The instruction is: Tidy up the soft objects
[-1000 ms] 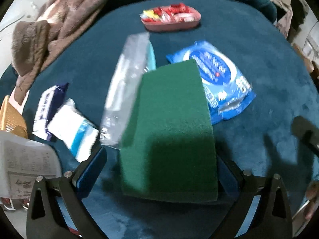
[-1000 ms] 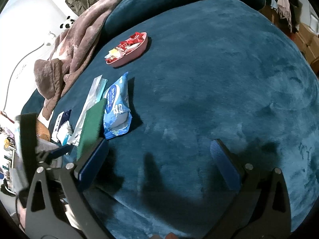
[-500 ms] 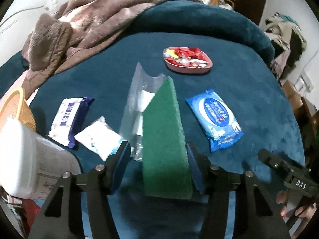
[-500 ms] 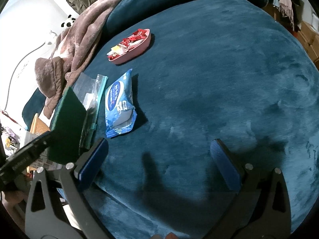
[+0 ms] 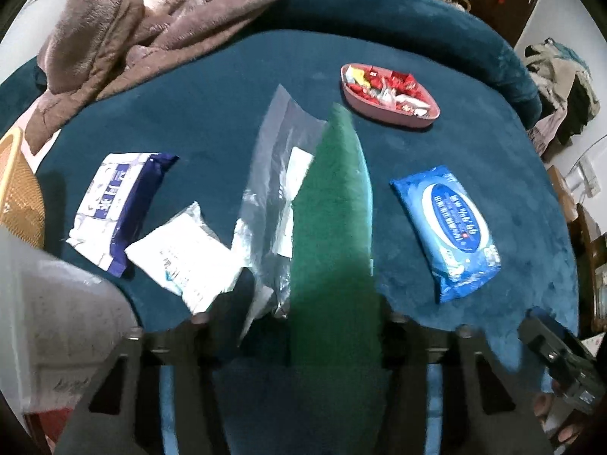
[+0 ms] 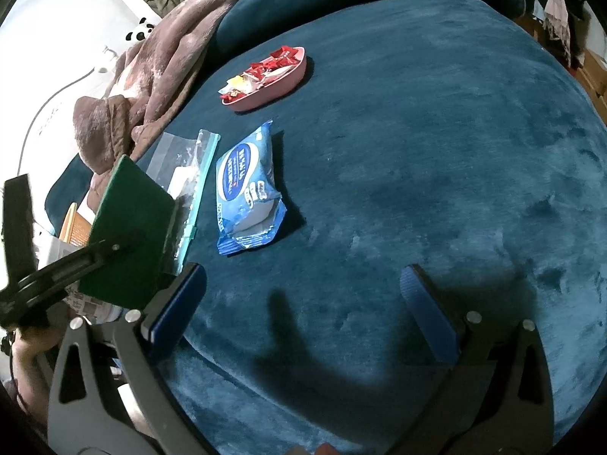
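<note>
A green scouring pad [image 5: 334, 227] stands on edge between the pads of my left gripper [image 5: 315, 303], whose jaws are closing on it. In the right wrist view the green pad [image 6: 129, 220] hangs lifted off the teal cushion [image 6: 417, 151]. Behind the pad a clear zip bag [image 5: 273, 174] lies flat. A blue wet-wipe pack [image 5: 451, 227] lies to the right, and a white and navy pack [image 5: 117, 197] and a white pack [image 5: 182, 258] lie to the left. My right gripper [image 6: 303, 280] hovers open over bare cushion with nothing between its fingers.
A pink tray of wrapped sweets [image 5: 390, 94] sits at the back of the cushion. A brown blanket [image 5: 132, 30] is heaped at the back left. A wicker basket [image 5: 15, 189] and a white container [image 5: 45, 322] stand off the left edge.
The left jaws have narrowed onto the green pad, which went from lying flat to standing edge-on and lifted. The left view has pulled back and swung left. The right gripper has stayed put.
</note>
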A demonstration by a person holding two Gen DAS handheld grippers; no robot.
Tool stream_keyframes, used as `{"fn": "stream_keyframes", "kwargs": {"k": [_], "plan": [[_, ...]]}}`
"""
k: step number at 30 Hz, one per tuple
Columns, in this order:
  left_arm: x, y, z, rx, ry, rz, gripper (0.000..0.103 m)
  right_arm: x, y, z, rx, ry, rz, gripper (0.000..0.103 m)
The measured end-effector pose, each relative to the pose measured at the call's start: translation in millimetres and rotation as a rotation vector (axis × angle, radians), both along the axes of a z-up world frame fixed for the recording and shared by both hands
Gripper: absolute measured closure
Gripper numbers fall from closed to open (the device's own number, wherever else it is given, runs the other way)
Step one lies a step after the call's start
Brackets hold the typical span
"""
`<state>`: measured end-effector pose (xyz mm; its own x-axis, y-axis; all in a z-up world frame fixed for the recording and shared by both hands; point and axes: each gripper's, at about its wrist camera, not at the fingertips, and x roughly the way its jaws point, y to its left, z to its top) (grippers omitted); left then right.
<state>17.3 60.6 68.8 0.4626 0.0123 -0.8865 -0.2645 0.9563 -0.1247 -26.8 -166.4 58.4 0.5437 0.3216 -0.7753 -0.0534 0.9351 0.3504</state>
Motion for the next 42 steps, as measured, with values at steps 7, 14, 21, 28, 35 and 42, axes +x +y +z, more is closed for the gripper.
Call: {"fn": "stream_keyframes", "kwargs": {"k": [7, 14, 21, 28, 35, 42], "plan": [[-14.6, -9.8, 9.6, -0.014, -0.038, -0.050, 0.097, 4.7, 4.9, 2.9, -0.006, -0.005, 0.007, 0.000], [-49.3, -17.7, 17.7, -0.064, -0.060, -0.075, 0.097, 28.9, 27.1, 10.4, -0.038, -0.009, 0.049, 0.000], [-82.1, -16.3, 0.8, -0.095, -0.033, -0.045, 0.097, 71.7, 72.3, 0.4, -0.187, 0.048, 0.128, 0.000], [-89.1, -8.3, -10.1, -0.113, -0.032, -0.037, 0.096, 94.3, 101.4, -14.4, -0.308, 0.086, 0.169, 0.005], [-82.1, -4.3, -13.4, -0.092, -0.032, -0.022, 0.083, 93.6, 108.2, -17.7, -0.364, 0.093, 0.167, 0.050], [-83.0, -3.4, -11.8, -0.082, -0.036, -0.015, 0.080, 60.3, 79.5, -10.2, -0.327, 0.097, 0.146, 0.051]]}}
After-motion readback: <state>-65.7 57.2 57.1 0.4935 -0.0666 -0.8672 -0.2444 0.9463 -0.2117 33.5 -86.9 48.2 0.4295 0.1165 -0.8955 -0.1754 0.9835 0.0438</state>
